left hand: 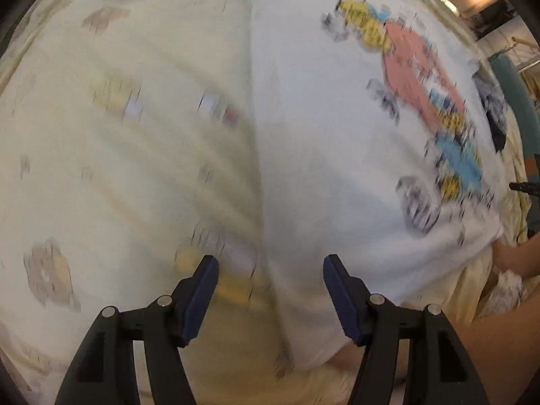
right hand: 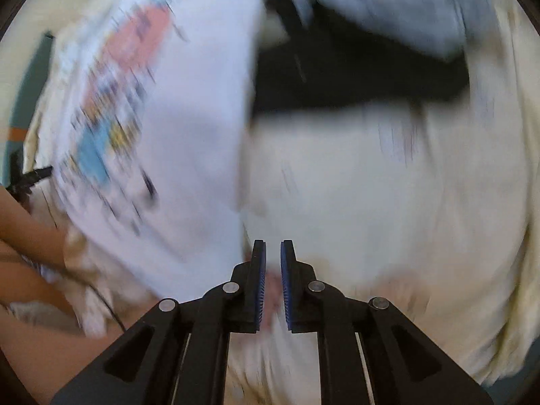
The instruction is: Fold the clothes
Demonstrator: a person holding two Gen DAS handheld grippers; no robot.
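Here my left gripper [left hand: 270, 263] hangs over the bed with its two blue-padded fingers [left hand: 202, 290] spread wide apart and nothing between them. Below them the straight left edge of a white shirt [left hand: 320, 168] runs up the picture, so one finger sits over the shirt and the other over the pale yellow sheet [left hand: 118, 152], which has small cartoon figures printed on it. The shirt lies flat on that sheet, and its colourful print [left hand: 422, 101], in pink, yellow and blue, lies toward the right side of my left view. Everything is smeared by motion blur, so I cannot read the print.

My right gripper [right hand: 273, 253] has its fingers nearly together, with only a narrow slot between the blue pads [right hand: 285, 283]. Something pale and pinkish shows in that slot, but the blur keeps me from telling whether cloth is caught there or merely lies behind. In this view the shirt [right hand: 189, 135] fills the left part, its print [right hand: 114, 94] farther left, and its right edge ends just above and left of my fingertips. Beyond that edge lie a black garment [right hand: 337, 77] and a grey one [right hand: 388, 3] on the sheet [right hand: 405, 202]. A bare arm [right hand: 30, 222] shows at the left edge of the right view.
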